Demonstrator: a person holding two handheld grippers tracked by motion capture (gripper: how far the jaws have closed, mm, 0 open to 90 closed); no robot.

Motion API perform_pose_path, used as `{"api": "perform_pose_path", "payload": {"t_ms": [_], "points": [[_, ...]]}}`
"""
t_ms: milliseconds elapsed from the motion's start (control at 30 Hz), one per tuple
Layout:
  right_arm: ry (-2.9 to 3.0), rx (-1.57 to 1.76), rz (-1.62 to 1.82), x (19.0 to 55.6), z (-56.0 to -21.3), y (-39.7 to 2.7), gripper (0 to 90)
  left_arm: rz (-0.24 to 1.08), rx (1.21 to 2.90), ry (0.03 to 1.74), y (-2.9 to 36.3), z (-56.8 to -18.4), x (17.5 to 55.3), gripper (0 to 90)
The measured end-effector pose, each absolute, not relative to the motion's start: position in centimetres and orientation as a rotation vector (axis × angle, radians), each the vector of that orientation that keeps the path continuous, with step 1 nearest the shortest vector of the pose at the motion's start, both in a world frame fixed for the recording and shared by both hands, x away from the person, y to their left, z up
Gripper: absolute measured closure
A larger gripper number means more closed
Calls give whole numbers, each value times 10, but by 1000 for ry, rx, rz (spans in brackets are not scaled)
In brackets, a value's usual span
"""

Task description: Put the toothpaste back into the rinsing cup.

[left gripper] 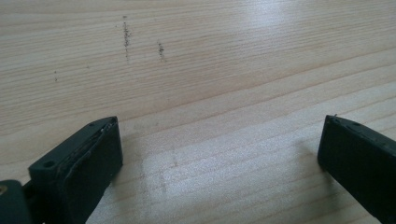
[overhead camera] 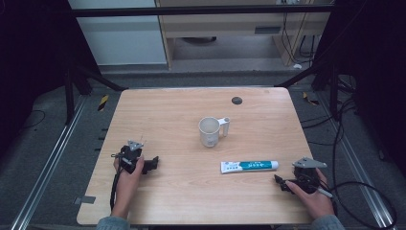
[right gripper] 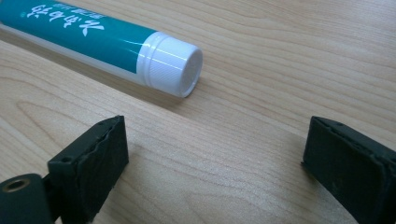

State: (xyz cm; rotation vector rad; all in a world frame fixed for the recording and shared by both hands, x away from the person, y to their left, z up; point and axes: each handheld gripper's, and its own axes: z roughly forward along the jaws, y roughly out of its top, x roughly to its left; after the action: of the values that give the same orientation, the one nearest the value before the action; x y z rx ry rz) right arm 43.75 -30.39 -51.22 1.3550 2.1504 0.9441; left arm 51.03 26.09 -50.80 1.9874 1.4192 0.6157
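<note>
Toothpaste tube (right gripper: pixel 88 35), cut off at the right gripper view's left edge, lies capped just beyond the right gripper (right gripper: pixel 215 158), jaws spread, empty. Left gripper (left gripper: pixel 219 154): jaws spread over bare table (left gripper: pixel 210 60). Mug (overhead camera: pixel 209 132) stands mid-table.

- A light wooden table (overhead camera: pixel 167 115) stands on grey carpet floor (overhead camera: pixel 43 143).
- Behind it, a pale wood cabinet (overhead camera: pixel 239 24) and a white panel (overhead camera: pixel 119 38).
- Cables (overhead camera: pixel 292 38) hang at the right; the sides lie dark.
</note>
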Motion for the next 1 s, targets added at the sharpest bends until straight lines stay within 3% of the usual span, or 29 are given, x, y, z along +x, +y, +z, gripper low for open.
{"api": "perform_pose_path", "payload": {"t_ms": [233, 500, 633, 1000], "points": [[2191, 1310, 943, 432, -507, -303, 106, 616, 1986, 1420, 261, -508, 510, 0], [2288, 1166, 909, 433, -474, -297, 134, 618, 1985, 1424, 261, -508, 510, 0], [2396, 1045, 897, 444, -455, -281, 173, 619, 1985, 1424, 261, -508, 509, 0], [2603, 795, 813, 476, -442, -236, 215, 617, 1986, 1424, 261, -508, 510, 0]]}}
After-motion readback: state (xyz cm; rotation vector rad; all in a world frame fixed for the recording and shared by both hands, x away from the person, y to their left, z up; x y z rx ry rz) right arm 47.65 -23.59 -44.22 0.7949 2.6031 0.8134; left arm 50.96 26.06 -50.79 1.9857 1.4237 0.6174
